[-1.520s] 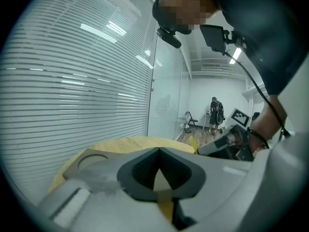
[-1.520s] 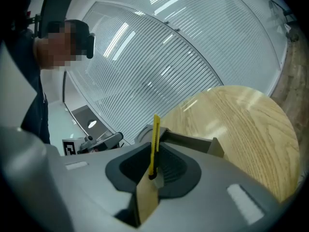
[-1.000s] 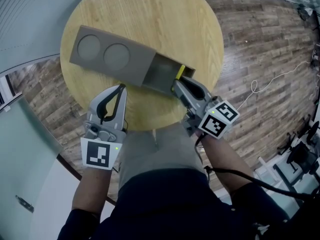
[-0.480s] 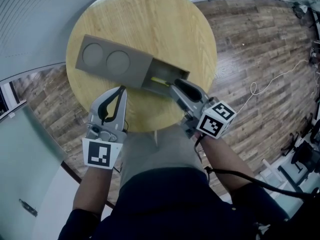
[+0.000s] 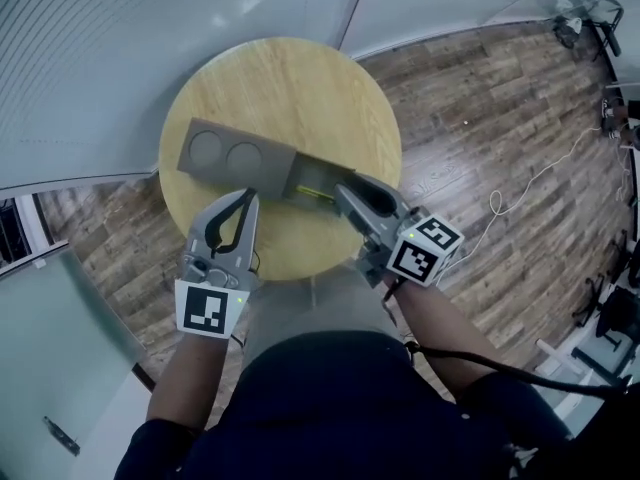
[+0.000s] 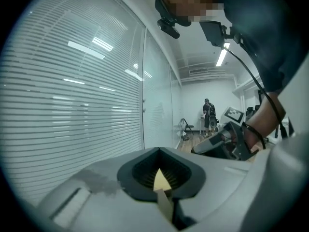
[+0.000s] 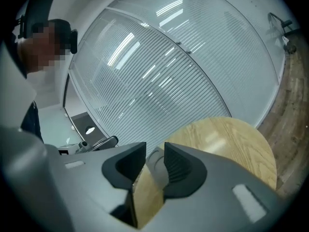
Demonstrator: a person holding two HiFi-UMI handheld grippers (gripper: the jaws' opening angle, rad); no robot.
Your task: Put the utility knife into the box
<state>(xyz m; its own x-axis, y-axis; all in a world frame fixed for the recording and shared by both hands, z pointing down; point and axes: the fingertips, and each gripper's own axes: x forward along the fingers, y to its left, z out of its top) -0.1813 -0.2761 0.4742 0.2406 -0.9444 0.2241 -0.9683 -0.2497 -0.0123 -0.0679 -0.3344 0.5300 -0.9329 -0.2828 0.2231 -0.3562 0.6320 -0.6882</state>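
Wooden round table (image 5: 280,88) carries the grey box (image 5: 225,156). We note the yellow utility knife (image 5: 316,191) lying inside the box's open end. Right gripper (image 5: 352,186) hovers just beside that open end, its jaws just opened and spread, nothing between them. Left gripper (image 5: 246,197) hangs near the box's person-facing long side, jaws pressed together, empty

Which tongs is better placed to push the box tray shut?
Likely right: the right tongs, just opened and empty, hang beside the tray holding the utility knife; the shut left tongs sit by the sleeve.
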